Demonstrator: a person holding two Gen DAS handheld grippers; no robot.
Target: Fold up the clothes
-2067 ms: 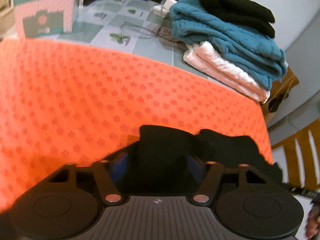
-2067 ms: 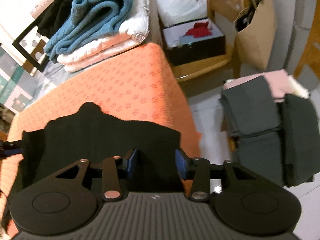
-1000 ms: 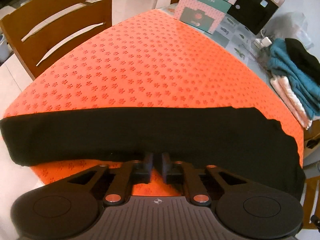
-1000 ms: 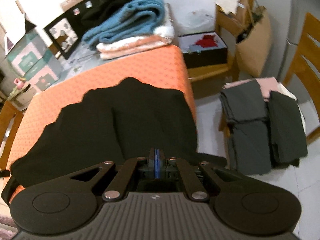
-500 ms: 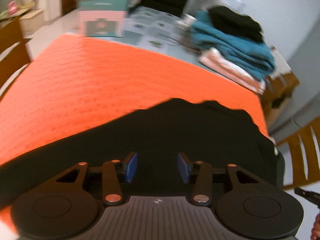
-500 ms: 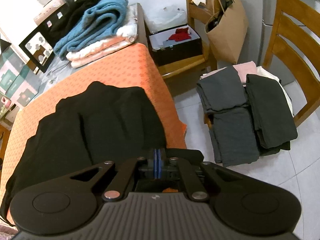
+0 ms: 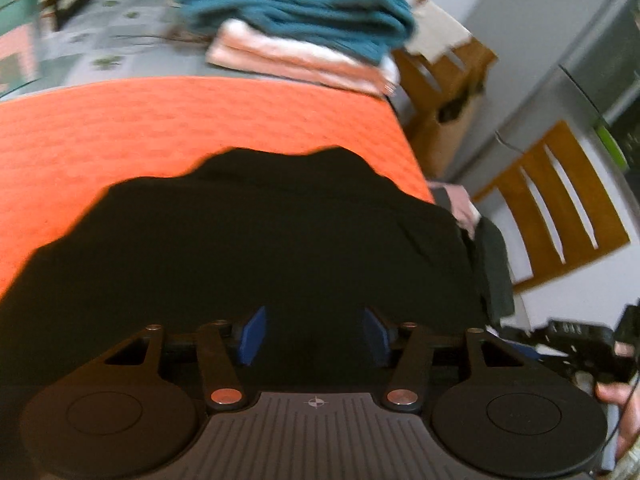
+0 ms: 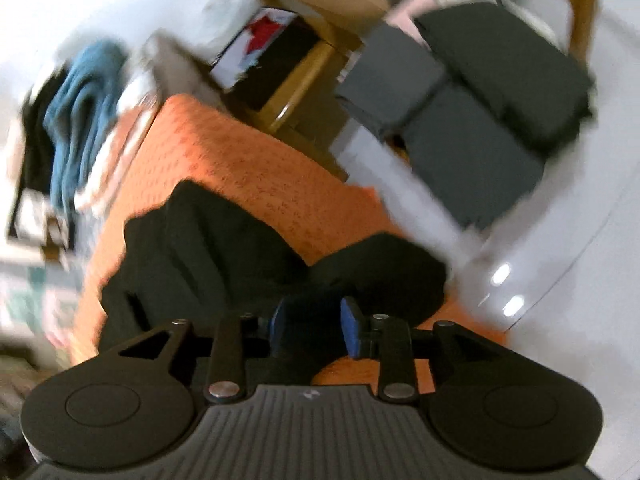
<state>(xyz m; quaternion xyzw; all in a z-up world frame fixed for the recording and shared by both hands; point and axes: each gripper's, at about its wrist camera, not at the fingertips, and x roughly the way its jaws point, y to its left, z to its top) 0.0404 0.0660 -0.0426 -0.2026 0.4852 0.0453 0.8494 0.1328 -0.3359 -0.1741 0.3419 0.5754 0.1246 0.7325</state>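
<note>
A black garment [image 7: 280, 240] lies bunched on the orange tablecloth [image 7: 160, 128], reaching to the table's right edge. My left gripper [image 7: 314, 334] hovers just over its near part. Its jaws are opening, and its blue pads [image 7: 252, 336] stand wide apart without pressing the cloth. In the blurred right wrist view the same black garment [image 8: 208, 248] lies in folds near the table corner. My right gripper [image 8: 316, 322] is low over it with jaws opening. A hump of black cloth sits between its pads [image 8: 350, 326], which no longer pinch it.
Folded teal and pink clothes [image 7: 304, 28] are stacked at the back of the table. Dark grey clothes [image 8: 480, 100] are piled on a wooden chair [image 7: 560, 200] beside the table. A box with a red item [image 8: 264, 44] sits beyond the corner. A hand [image 7: 616, 400] holds the other gripper at right.
Both grippers went from shut on the black garment's edge to open. The left swept right across the table over the garment. The right sank toward the table corner and rolled.
</note>
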